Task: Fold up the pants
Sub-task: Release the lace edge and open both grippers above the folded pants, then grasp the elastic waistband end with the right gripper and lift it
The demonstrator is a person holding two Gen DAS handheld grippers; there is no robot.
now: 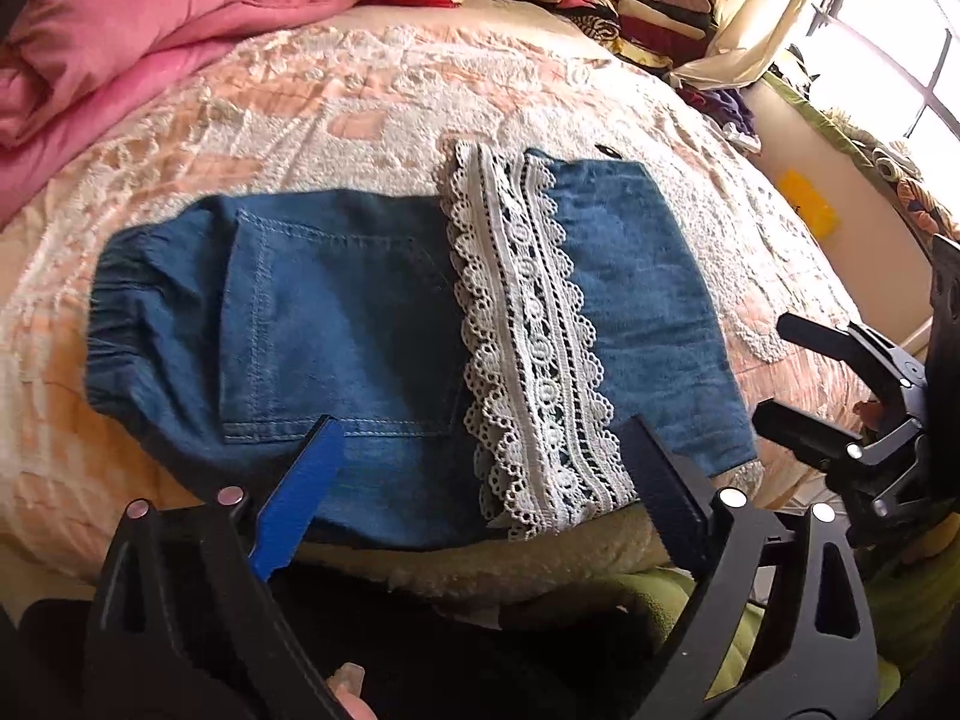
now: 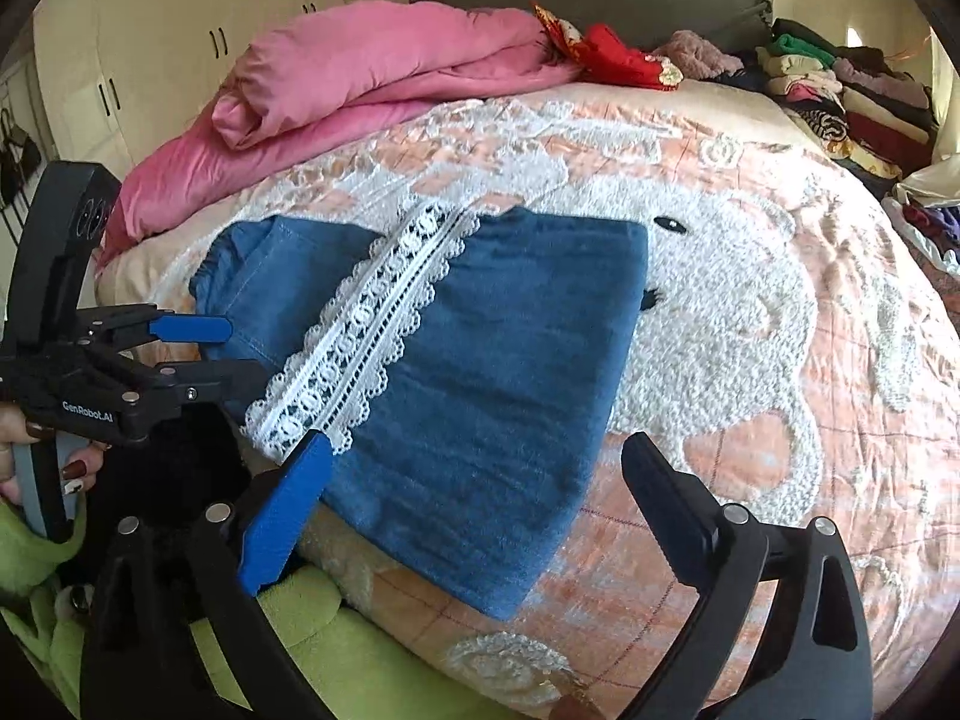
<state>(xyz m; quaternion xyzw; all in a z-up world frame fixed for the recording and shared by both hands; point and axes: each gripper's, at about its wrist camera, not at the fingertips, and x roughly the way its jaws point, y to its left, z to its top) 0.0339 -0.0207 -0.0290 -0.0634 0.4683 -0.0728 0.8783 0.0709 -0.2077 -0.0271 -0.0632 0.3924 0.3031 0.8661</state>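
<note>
The folded pants (image 1: 384, 330) lay long-axis sideways on the bed (image 1: 336, 114), just ahead of both empty, wide-open grippers: left gripper (image 1: 480, 462) mid-edge, right gripper (image 2: 474, 480) at the fold-end corner.

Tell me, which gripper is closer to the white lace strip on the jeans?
Left. The left gripper straddles the lace strip's near end; the right gripper sits over plain denim beside it.
</note>
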